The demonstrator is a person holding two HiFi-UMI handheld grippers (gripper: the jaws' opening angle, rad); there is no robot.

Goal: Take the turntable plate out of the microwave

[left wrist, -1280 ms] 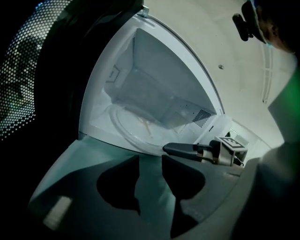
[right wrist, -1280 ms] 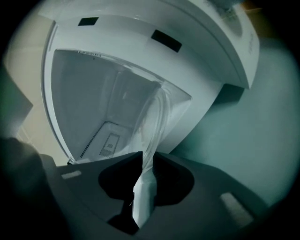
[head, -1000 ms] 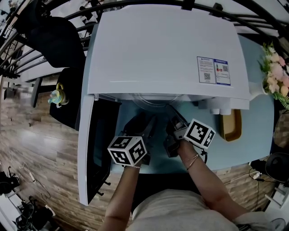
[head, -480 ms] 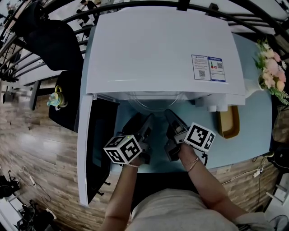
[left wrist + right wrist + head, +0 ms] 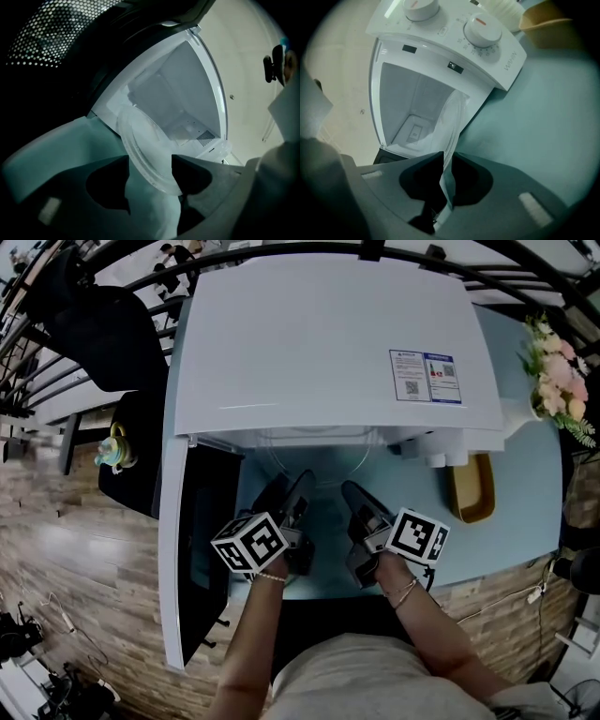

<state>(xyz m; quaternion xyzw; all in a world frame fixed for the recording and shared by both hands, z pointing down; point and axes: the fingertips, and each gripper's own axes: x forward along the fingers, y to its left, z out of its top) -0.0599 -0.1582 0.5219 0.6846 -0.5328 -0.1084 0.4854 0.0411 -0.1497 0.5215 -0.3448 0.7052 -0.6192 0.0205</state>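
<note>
Head view: white box-shaped microwave [image 5: 319, 343], door [image 5: 187, 549] swung open to the left. Round clear glass turntable plate [image 5: 323, 454] juts partly out of the cavity mouth.
Left gripper view: left gripper [image 5: 150, 161], jaws apart, plate rim between them, not pressed.
Right gripper view: right gripper [image 5: 449, 157], jaws clamped on the plate's edge.

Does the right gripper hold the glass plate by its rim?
Yes: the right gripper has its jaws pressed on the rim of the plate, seen edge-on in its own view.
</note>
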